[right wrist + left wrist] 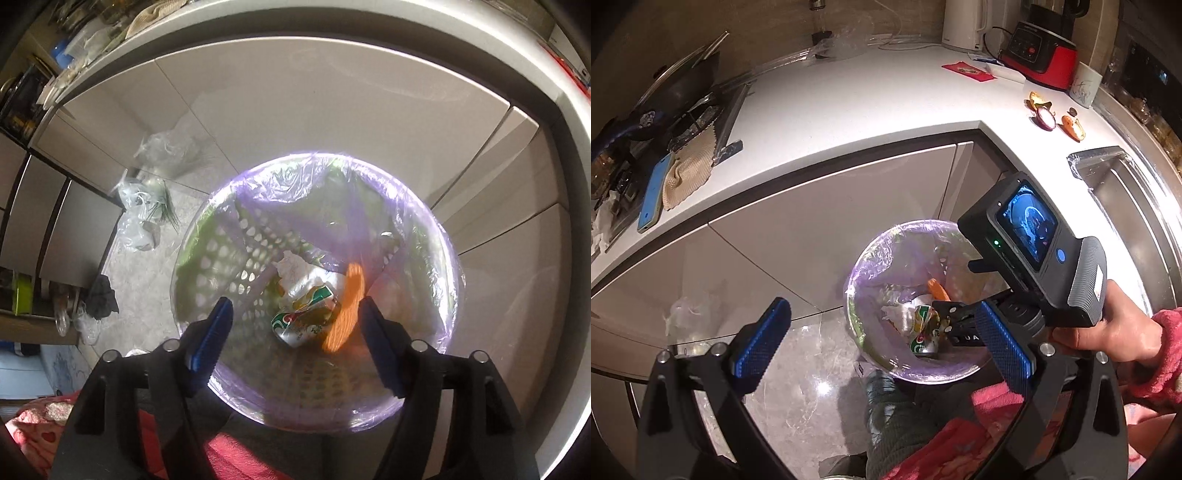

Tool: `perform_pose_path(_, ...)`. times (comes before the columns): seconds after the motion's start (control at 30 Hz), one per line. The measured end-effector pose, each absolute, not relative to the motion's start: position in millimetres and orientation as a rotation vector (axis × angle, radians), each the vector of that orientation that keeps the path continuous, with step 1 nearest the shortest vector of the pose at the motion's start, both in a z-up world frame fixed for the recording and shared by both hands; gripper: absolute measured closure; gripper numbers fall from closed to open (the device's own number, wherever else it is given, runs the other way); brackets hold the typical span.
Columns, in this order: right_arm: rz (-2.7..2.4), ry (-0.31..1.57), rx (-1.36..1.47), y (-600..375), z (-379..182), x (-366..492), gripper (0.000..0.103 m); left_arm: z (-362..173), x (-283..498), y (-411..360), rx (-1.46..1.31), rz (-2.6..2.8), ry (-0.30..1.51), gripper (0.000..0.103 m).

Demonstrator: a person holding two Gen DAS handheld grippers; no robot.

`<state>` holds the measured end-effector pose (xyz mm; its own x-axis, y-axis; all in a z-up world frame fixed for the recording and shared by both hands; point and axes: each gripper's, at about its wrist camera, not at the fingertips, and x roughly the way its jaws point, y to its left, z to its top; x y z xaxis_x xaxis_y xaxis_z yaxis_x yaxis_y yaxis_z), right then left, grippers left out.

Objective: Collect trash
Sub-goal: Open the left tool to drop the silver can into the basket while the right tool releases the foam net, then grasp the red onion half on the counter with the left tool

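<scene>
A translucent purple liner (417,206) covers a pale green perforated bin (229,266), holding a green-and-yellow crushed can (306,317) and blurred orange peel (347,306). Blue textured fingers (761,343) frame a white worktop (849,110); a pink fleece sleeve (1167,350) shows.

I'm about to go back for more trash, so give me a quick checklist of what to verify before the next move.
1. Right claw open with nothing pressed between its pads: ok.
2. Blurred orange peel piece inside the rim of the purple-lined round basket bin: ok, though whether it has landed cannot tell.
3. Left claw open and empty: ok.
4. Crushed green drink can lies inside the bin: ok.
5. White countertop free of trash: not ok; orange peel scraps and a purple fruit half lie there.
6. Bin liner free of tears: cannot tell.
</scene>
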<state>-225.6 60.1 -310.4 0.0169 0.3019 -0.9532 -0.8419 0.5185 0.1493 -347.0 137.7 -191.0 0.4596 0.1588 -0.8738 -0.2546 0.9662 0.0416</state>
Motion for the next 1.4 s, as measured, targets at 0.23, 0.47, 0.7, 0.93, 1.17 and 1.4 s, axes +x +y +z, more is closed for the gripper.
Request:
perform_pose_path(0.23,0.955,1.158,-0.466,51,-261,-207,0.019,-161,-338,143,-0.108,0.24,0.999,0.008)
perform_pose_path(0.47,0.901,1.009,-0.29,12,-195,-170,0.008,-121,-316,143,-0.12,0.173,0.914,0.008)
perform_pose_path(0.7,0.701,0.901,-0.123,-73,-159,-114,0.004,-116,-247,115,-0.043,0.074,0.897,0.008)
perform_pose_path(0.93,0.48,0.883,-0.02,-160,-165,-64,0.003,-139,-157,48,0.073,-0.078,0.889,0.008)
perform_pose_path(1.17,0.356,0.891,0.042,-214,-180,-27,0.003,-175,-67,-7,0.124,-0.205,0.925,0.008)
perform_pose_path(1.4,0.314,0.903,0.07,-235,-192,0,0.003,-211,-6,-39,0.143,-0.294,0.957,0.008)
